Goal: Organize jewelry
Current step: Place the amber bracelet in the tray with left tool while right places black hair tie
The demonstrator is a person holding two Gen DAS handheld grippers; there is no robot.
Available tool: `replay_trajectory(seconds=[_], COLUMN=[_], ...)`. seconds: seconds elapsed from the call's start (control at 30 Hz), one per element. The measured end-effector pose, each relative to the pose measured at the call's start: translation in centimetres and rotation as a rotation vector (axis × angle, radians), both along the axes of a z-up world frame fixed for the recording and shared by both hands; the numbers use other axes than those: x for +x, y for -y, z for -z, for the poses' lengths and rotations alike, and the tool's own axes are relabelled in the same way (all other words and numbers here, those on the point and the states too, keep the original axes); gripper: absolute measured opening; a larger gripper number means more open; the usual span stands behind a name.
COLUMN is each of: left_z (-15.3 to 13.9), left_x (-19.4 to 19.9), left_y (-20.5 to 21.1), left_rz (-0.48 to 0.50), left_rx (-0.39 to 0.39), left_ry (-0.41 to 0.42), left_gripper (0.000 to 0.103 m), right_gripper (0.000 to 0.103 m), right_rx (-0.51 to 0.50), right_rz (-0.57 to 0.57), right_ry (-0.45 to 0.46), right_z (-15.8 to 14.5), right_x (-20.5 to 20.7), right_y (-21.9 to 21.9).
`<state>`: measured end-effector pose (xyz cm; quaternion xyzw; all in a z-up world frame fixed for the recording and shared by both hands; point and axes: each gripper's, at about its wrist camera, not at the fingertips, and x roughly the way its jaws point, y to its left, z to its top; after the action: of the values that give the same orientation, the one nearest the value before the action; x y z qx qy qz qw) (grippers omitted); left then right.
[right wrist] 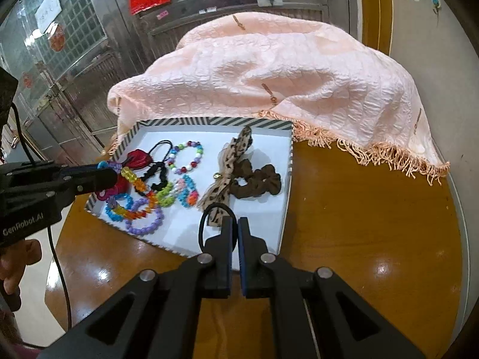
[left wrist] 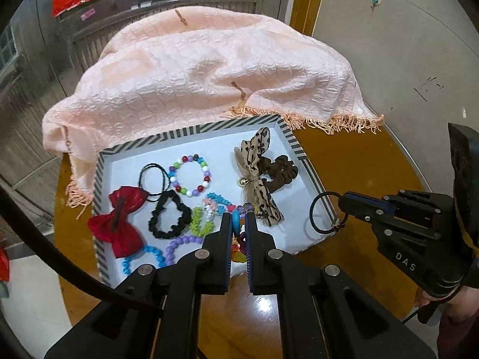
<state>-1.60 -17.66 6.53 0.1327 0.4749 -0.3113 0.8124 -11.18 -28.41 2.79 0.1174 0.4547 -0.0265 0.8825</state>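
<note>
A striped-rim white tray (left wrist: 191, 130) (right wrist: 287, 179) holds a red bow (left wrist: 119, 221), black scrunchie (left wrist: 169, 217), multicolour bead bracelet (left wrist: 190, 175) (right wrist: 187, 157), purple bead bracelet (right wrist: 145, 220), leopard bow (left wrist: 257, 176) (right wrist: 227, 167) and brown scrunchie (left wrist: 280, 172) (right wrist: 257, 181). My left gripper (left wrist: 241, 223) (right wrist: 115, 173) is shut on a bright crystal bead bracelet (right wrist: 133, 197) above the tray's near-left part. My right gripper (right wrist: 235, 224) (left wrist: 341, 202) is shut on a thin black hair tie (left wrist: 324, 214) (right wrist: 209, 218) over the tray's right edge.
The tray rests on a glossy brown round table (right wrist: 359, 239). A pink fringed cloth (left wrist: 209, 68) (right wrist: 284, 68) covers the back of the table and overlaps the tray's far rim. A metal gate and walls stand behind.
</note>
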Motion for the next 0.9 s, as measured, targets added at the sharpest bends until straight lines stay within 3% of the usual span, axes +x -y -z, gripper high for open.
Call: replay_trajectory(seconds=[0.33,0.6,0.9], left_z=[2.8,5.4,4.6], left_x=[1.8,2.9,2.4], left_y=[1.6,1.0,1.1], left_rz=[-0.033,-0.075,-0.059], left_rx=[-0.027,0.002,-0.020], left_ry=[-0.114,-0.168,-0.166], left_gripper=[0.000,0.000,0.000], right_gripper=[0.003,0.003,0.003], right_rx=[0.020,0.023,0.022], right_rz=[-0.018,-0.060,-0.070], right_ry=[-0.062,-0.117,-0.135], right_z=[2.6,4.7,5.2], right_x=[2.1,3.5,4.0], right_y=[1.4,1.2,1.0])
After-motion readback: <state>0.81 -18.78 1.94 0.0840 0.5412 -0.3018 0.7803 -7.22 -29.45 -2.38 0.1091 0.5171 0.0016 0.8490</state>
